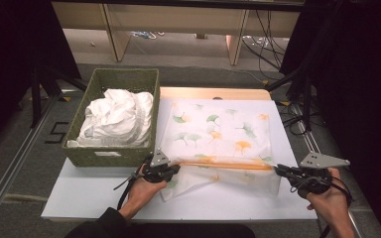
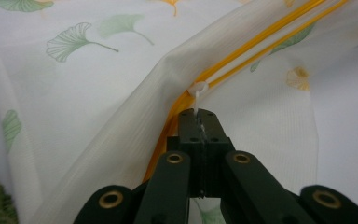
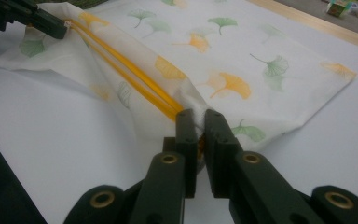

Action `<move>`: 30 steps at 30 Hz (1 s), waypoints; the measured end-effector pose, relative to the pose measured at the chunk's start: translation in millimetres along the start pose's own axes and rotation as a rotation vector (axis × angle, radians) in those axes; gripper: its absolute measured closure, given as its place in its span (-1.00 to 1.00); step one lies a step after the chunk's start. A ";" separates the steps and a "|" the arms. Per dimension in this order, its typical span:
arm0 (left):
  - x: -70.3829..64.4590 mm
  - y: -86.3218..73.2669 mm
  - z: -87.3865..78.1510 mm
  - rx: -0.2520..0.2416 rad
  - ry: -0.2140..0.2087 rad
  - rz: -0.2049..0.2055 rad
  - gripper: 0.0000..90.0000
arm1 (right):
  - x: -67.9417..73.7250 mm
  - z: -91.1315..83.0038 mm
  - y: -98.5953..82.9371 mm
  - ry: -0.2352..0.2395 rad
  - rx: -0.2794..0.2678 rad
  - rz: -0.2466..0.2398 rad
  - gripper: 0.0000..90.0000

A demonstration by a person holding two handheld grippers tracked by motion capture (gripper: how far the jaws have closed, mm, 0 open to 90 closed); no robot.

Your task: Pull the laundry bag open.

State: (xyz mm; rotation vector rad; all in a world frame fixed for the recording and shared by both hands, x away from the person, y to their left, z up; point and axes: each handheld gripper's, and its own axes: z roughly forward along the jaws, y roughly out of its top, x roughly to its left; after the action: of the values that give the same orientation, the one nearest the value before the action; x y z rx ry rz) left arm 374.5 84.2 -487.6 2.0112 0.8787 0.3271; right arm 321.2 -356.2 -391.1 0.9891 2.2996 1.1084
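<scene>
Far left on the white table: green woven basket, white laundry heaped inside. Basket stands just beside the bag's left edge

Left gripper, held in the left hand, sits at the near-left corner of the bag. In the left gripper view its 2 jaws are pressed together on a small white zipper pull, which hangs from the orange zipper. Fabric rises in a fold to the left of the jaws

Bag: flat white mesh pouch printed with green and orange ginkgo leaves, lying mid-table, far edge near the wooden strip. The zipper runs along its near edge between the 2 grippers; the near flap is lifted and slack below it

Right gripper, in the right hand, is at the bag's near-right corner. In the right gripper view its jaws are nearly together, pinching the bag's fabric at the zipper's end; a narrow gap shows between them. The left gripper appears at top left of that view, at the zipper's other end
</scene>
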 end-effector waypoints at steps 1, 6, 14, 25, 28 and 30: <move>0.9 -0.8 -2.1 0.000 0.004 0.000 0.99 | -0.1 0.1 -0.2 0.001 0.000 -0.002 0.91; 3.0 -5.5 -10.5 -0.001 0.020 -0.028 0.99 | -0.7 -0.3 -0.7 -0.007 0.003 0.004 0.91; 8.6 -15.3 -21.8 -0.008 0.025 -0.065 0.99 | -2.3 -0.8 -2.6 -0.012 0.011 0.016 0.91; 17.2 -25.3 -34.6 0.023 0.051 -0.044 0.99 | -0.5 -1.0 -3.3 -0.010 0.017 0.027 0.91; 20.7 -28.8 -38.2 0.026 0.059 -0.058 0.99 | -2.1 -0.8 -3.4 -0.015 0.017 0.009 0.91; 23.3 -30.3 -40.7 0.027 0.063 -0.054 0.99 | -1.9 -0.2 -3.7 -0.014 0.017 0.006 0.91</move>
State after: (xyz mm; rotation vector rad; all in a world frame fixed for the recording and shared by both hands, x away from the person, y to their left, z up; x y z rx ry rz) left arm 355.6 136.6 -491.5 2.0076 0.9796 0.3518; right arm 320.8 -359.3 -393.7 1.0083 2.3000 1.0825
